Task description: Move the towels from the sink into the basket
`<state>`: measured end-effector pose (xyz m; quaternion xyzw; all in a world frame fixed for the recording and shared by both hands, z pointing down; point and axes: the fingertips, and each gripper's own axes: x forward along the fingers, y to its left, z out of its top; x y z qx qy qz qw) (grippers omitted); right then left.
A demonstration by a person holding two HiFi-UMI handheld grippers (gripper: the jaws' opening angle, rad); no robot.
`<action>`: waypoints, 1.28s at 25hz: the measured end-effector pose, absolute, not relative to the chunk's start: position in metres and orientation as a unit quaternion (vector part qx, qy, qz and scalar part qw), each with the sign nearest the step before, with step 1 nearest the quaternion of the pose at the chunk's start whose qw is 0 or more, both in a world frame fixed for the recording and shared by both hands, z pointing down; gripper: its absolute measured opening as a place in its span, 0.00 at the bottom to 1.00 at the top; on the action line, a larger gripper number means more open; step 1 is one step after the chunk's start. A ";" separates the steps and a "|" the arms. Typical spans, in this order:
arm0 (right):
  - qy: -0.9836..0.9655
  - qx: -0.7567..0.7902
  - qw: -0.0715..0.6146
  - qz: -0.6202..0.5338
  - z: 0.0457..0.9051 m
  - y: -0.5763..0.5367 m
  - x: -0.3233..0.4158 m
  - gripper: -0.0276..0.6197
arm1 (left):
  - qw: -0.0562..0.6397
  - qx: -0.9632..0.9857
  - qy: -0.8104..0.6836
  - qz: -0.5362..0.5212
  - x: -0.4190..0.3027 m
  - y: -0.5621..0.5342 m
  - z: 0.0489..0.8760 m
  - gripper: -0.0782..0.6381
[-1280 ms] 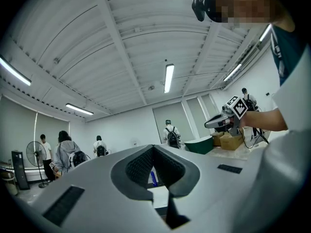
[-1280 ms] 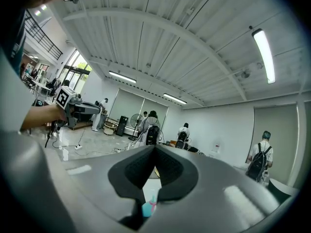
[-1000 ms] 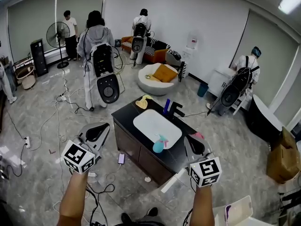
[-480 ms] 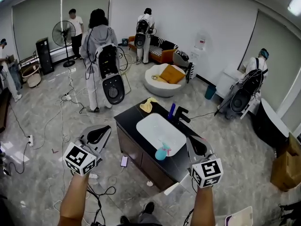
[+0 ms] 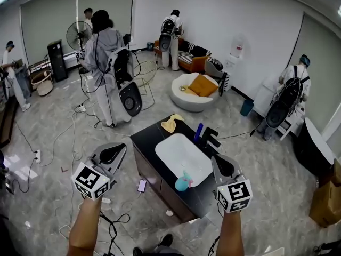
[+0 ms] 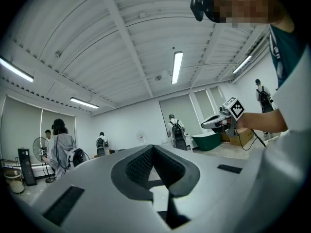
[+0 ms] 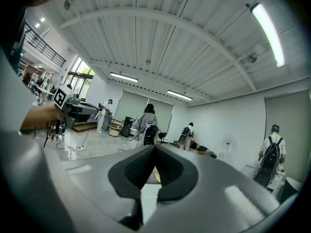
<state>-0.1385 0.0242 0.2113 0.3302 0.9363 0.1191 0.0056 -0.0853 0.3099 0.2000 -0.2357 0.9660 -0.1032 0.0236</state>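
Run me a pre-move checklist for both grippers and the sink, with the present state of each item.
1. Left gripper empty: ok, jaws together on nothing.
2. Right gripper empty: ok, jaws together on nothing.
3. Jaws ready for a grasp: not ok, both are shut.
4. Sink loaded: cannot tell; its basin looks plain white. The yellow cloth lies on the counter's far corner, outside the basin.
5. Near approach free: probably not ok; the teal spray bottle stands at the sink's near edge.
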 end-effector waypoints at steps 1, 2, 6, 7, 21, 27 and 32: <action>0.936 0.332 0.005 0.118 0.213 0.023 -0.145 0.06 | 0.023 -0.234 0.966 -0.104 -0.091 0.308 0.201 0.12; 0.935 0.334 0.005 0.118 0.214 0.021 -0.152 0.06 | 0.022 -0.232 0.967 -0.104 -0.096 0.307 0.201 0.12; 0.933 0.341 0.006 0.114 0.218 0.017 -0.177 0.06 | 0.020 -0.224 0.969 -0.105 -0.117 0.302 0.204 0.12; 0.933 0.342 0.006 0.113 0.219 0.016 -0.183 0.06 | 0.020 -0.223 0.969 -0.105 -0.123 0.301 0.205 0.12; 0.927 0.361 0.002 0.104 0.220 -0.009 -0.240 0.06 | 0.013 -0.211 0.971 -0.114 -0.178 0.269 0.196 0.12; 0.930 0.354 -0.001 0.100 0.228 -0.013 -0.256 0.06 | 0.013 -0.216 0.969 -0.116 -0.198 0.268 0.200 0.12; 0.935 0.338 -0.006 0.107 0.233 -0.014 -0.271 0.06 | 0.021 -0.232 0.967 -0.108 -0.228 0.271 0.204 0.12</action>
